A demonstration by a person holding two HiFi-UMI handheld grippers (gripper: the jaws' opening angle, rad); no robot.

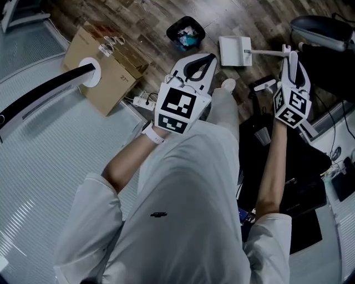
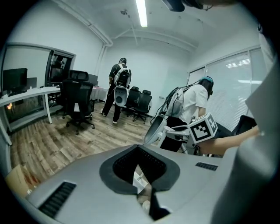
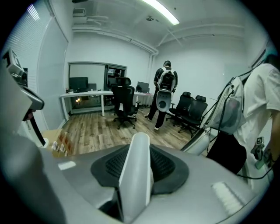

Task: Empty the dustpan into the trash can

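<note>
White dustpan handle [image 3: 135, 175] clamped between my right gripper [image 1: 290, 55] fingers; left gripper [image 2: 139, 152] fingers closed, empty, black trash can [image 1: 186, 32] just beyond them.

A brown cardboard box [image 1: 105, 69] with open flaps sits on dark wood-plank flooring [image 1: 138, 22], and a white power strip [image 1: 145, 101] lies just beside its corner. Farther across the office, a black swivel chair [image 2: 78, 103] stands near a white desk carrying dark monitors [image 3: 83, 93]. A person wearing a backpack [image 2: 120, 78] stands facing away, below a long ceiling light [image 2: 141, 12].
</note>
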